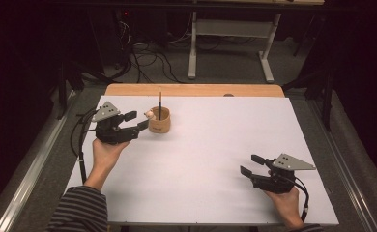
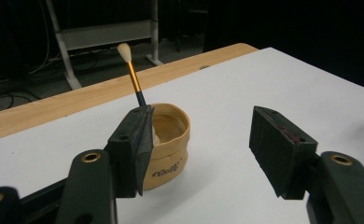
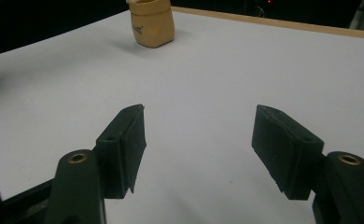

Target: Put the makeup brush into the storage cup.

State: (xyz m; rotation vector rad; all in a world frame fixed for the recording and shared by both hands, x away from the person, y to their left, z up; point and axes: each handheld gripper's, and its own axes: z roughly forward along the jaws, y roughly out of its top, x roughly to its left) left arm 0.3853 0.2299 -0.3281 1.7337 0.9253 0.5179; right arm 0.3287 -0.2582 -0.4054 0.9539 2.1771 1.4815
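Observation:
A tan cup [image 1: 159,122] stands on the white table top [image 1: 215,145], at the far left. A thin brush [image 1: 160,104] stands upright in it. In the left gripper view the brush [image 2: 132,77] shows an orange-and-dark handle with a white tuft on top, rising from the cup [image 2: 171,149]. My left gripper [image 1: 137,120] is just left of the cup, open, with nothing between its jaws [image 2: 203,126]; the cup sits partly behind one jaw. My right gripper [image 1: 249,164] rests near the front right, open and empty [image 3: 199,121], far from the cup [image 3: 151,23].
A wooden strip [image 1: 191,90] runs along the table's far edge. Beyond it, on the dark floor, stand the white legs of a desk frame [image 1: 192,48] and loose cables [image 1: 148,53]. The white surface stretches bare between the two grippers.

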